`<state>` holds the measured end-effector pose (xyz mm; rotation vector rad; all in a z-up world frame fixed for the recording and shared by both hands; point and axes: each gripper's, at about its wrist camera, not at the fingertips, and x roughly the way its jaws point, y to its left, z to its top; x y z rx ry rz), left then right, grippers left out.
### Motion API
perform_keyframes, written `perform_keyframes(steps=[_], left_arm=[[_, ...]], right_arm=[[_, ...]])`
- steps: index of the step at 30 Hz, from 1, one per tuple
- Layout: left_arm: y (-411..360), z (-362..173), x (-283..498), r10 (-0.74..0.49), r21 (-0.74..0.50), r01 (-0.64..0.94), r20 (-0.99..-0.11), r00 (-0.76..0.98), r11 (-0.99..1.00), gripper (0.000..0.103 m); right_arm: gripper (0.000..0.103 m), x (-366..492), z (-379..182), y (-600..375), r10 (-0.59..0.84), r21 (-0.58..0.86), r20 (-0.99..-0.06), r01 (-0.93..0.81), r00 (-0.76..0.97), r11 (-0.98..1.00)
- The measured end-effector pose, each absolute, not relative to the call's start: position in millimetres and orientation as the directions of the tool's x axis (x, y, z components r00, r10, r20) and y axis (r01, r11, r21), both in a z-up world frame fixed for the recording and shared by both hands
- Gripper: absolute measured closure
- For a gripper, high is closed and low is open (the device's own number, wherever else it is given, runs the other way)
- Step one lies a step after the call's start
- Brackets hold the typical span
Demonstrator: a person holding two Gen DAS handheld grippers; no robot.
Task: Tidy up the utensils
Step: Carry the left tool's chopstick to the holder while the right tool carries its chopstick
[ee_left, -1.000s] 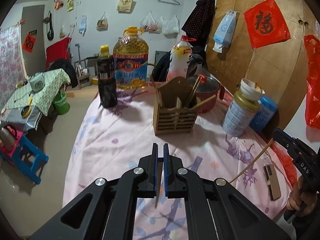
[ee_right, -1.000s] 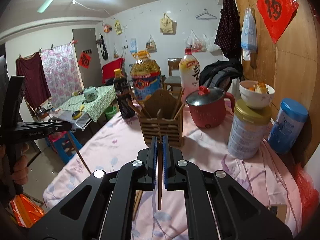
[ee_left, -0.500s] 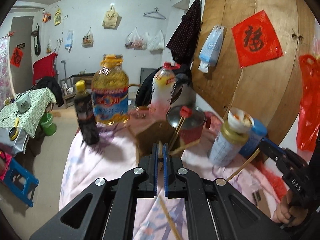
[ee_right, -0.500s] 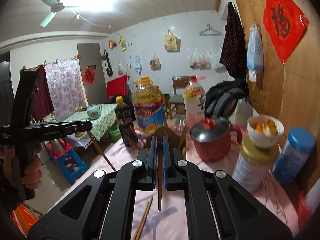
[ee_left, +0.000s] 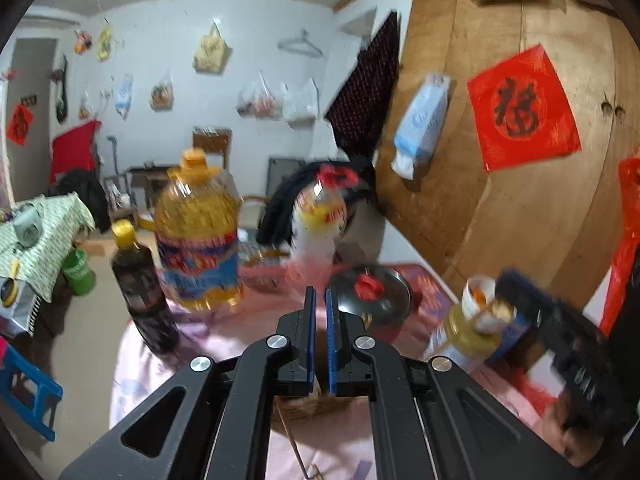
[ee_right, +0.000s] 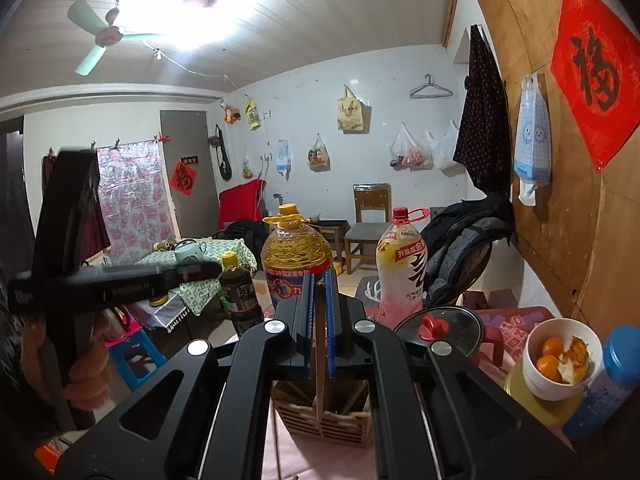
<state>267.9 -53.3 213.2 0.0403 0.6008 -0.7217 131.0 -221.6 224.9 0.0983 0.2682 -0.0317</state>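
Chopstick [ee_right: 319, 364] pinched in right gripper [ee_right: 319, 280], above wooden utensil holder [ee_right: 324, 420]; left gripper [ee_left: 320, 300] pinching another. Lower tip-first into a free slot.

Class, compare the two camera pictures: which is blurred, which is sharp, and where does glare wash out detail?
Left wrist view: motion blur smears the oil bottle and red paper sign; only the left gripper stays crisp. Right wrist view: sharp throughout, but the ceiling lamp glares white. Both views bend straight lines, fisheye style.

Each black claw [ee_left: 319, 344] has blue-edged fingers [ee_right: 308, 320] and silver pivot screws [ee_right: 275, 327].
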Motion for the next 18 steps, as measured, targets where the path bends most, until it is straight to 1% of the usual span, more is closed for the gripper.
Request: perform_keyframes(steps=[1, 2, 3, 6, 9, 11, 12, 15, 18], left_arm=[[-54.9, 198.5, 270.5, -0.600, -0.169, 0.630, -0.560, 0.571, 0.758, 0.096], [-54.7, 186.8, 273.2, -0.595, -0.176, 0.628, -0.582, 0.555, 0.758, 0.092], [-54.2, 175.1, 276.6, -0.587, -0.186, 0.622, -0.605, 0.537, 0.760, 0.090], [-44.8, 138.4, 284.5, -0.576, -0.246, 0.588, -0.663, 0.478, 0.771, 0.089], [-30.4, 110.4, 281.6, -0.588, -0.301, 0.570, -0.688, 0.425, 0.765, 0.086], [-28.0, 90.5, 276.0, -0.569, -0.294, 0.564, -0.716, 0.404, 0.771, 0.076], [-29.5, 80.2, 274.1, -0.555, -0.285, 0.561, -0.731, 0.397, 0.777, 0.075], [-38.0, 64.1, 274.0, -0.538, -0.269, 0.566, -0.751, 0.384, 0.779, 0.074], [-50.9, 66.0, 280.6, -0.563, -0.287, 0.576, -0.733, 0.383, 0.765, 0.073]], right_arm=[[0.097, 134.9, 220.3, -224.5, -0.024, 0.091, -0.275, 0.051, 0.961, 0.995], [0.097, 136.8, 217.4, -226.7, -0.027, 0.092, -0.282, 0.055, 0.959, 0.994], [0.096, 140.1, 213.6, -229.7, -0.029, 0.096, -0.292, 0.060, 0.956, 0.994], [0.097, 146.6, 207.3, -235.5, -0.032, 0.110, -0.307, 0.069, 0.951, 0.992], [0.096, 148.3, 202.5, -238.8, -0.032, 0.116, -0.311, 0.072, 0.950, 0.991], [0.096, 149.6, 199.8, -240.7, -0.032, 0.122, -0.315, 0.074, 0.949, 0.990], [0.096, 150.1, 198.3, -241.4, -0.031, 0.126, -0.318, 0.075, 0.947, 0.989], [0.096, 152.5, 194.8, -242.5, -0.026, 0.136, -0.329, 0.074, 0.944, 0.988], [0.096, 152.2, 192.8, -239.9, -0.019, 0.136, -0.334, 0.069, 0.942, 0.988]])
